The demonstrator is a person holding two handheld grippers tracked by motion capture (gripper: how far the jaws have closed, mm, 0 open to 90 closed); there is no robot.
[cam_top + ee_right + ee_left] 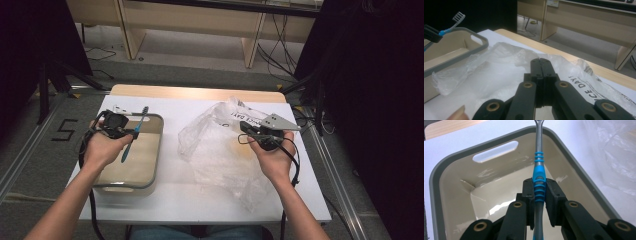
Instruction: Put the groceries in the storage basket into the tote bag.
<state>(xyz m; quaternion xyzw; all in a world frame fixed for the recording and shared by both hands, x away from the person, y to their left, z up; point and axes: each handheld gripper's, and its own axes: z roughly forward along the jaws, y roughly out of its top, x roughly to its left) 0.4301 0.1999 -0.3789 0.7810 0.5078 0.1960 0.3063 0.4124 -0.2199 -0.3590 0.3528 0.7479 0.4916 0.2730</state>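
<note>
Left tongs (539, 195) clamped on the blue-grey toothbrush (539, 173) at its handle, held over the grey-rimmed beige bin (454, 162), bristle end angled up past the far rim. Right tongs (541, 66) pressed together, nothing between them, hovering above the crumpled clear plastic bag (215, 145) lying on the white surface (170, 200) just right of the bin.
</note>
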